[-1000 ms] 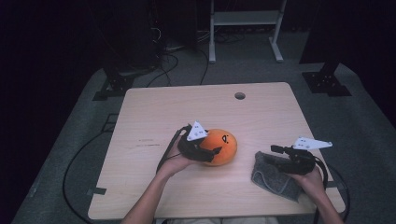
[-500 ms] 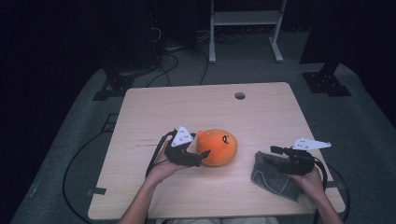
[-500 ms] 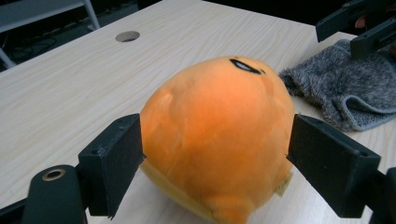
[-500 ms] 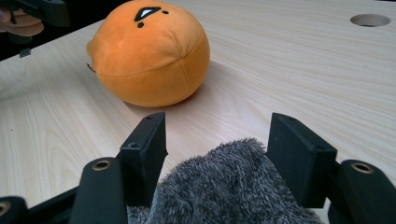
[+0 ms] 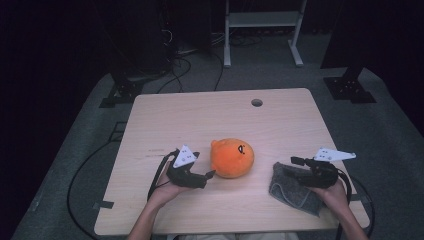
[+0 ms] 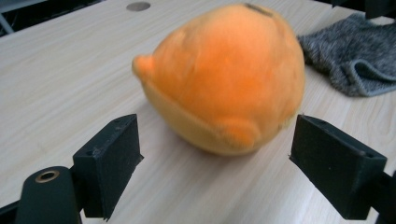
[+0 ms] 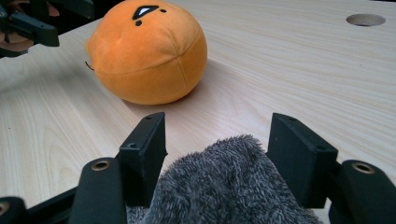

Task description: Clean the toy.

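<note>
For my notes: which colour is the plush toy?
Orange plush toy, black face marks; best in right gripper view.

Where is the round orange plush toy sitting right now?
In the high view the round orange plush toy sits on the light wooden table, near its front middle, between the left gripper and the grey fuzzy cloth to its right.
</note>
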Demonstrator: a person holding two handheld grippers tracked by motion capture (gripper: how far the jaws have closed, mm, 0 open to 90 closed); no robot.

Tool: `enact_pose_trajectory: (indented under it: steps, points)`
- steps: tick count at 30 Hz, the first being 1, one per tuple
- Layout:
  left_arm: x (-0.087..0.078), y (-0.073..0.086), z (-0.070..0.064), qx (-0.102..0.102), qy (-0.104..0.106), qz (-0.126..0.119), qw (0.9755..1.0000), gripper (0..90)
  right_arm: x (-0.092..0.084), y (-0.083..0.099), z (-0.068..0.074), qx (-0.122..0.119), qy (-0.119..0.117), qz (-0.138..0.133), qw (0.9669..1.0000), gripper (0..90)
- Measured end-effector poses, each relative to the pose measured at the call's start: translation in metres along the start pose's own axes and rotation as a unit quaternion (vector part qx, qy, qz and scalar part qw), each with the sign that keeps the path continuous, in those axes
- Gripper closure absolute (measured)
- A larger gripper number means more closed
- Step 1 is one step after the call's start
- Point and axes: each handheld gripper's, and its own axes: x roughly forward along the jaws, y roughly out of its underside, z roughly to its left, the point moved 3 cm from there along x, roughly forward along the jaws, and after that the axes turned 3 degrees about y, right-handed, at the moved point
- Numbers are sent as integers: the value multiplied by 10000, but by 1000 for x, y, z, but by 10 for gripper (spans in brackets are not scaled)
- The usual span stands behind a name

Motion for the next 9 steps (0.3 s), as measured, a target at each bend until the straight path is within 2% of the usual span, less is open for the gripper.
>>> enact_pose_trajectory:
  steps: [2, 3, 4, 5, 7, 8, 9]
  points:
    - [-5, 7, 0, -66, -128, -115, 9998, 144, 0, 0, 0, -6, 9, 6, 10000, 357]
    - [-9, 11, 0, -139, -324, -318, 9989, 144, 0, 0, 0, -4, 11, 6, 10000, 356]
    - [-13, 15, -1, -281, -431, -505, 9974, 146, 0, 0, 0, 2, 9, 3, 10000, 357]
    - [-16, 16, -1, -302, -447, -481, 9974, 145, 0, 0, 0, 21, -5, -9, 10000, 357]
    - [-22, 17, 1, -411, -593, -679, 9951, 144, 0, 0, 1, 22, -19, -48, 10000, 356]
    - [-24, 17, 2, -468, -544, -738, 9947, 144, -1, -1, 1, 32, -18, -74, 10000, 357]
    - [-24, 17, 3, -418, -583, -734, 9947, 137, -1, -1, 2, 68, -43, -102, 9999, 356]
